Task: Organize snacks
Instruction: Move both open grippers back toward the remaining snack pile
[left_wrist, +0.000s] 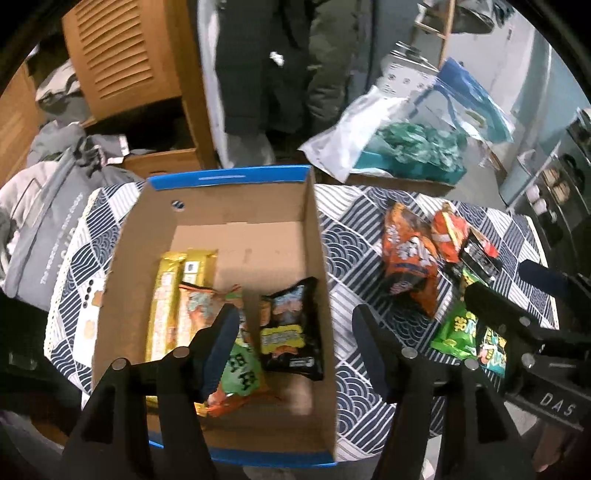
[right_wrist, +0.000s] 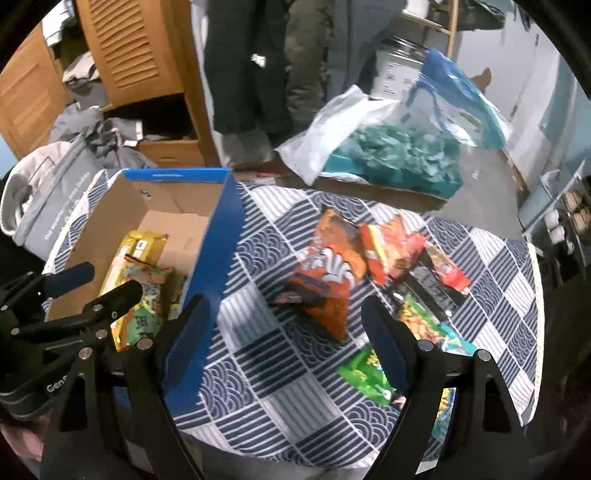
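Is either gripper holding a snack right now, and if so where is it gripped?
Nothing is held. The left gripper hangs open over the cardboard box, and the right gripper is open above the tablecloth.

Lived-in home, likely bedroom or storage corner. Wooden wardrobe (left_wrist: 122, 55) with slatted door, upper left of frame, open compartment below. Dark coats (left_wrist: 258, 62) hanging at top centre. Heap of grey clothes (left_wrist: 55, 177) at left edge. Small table under blue-and-white patterned cloth (right_wrist: 295, 369) across lower half. Plastic bags (right_wrist: 388, 147) piled on floor, upper right. Shelf with jars (left_wrist: 554, 184) at right edge.
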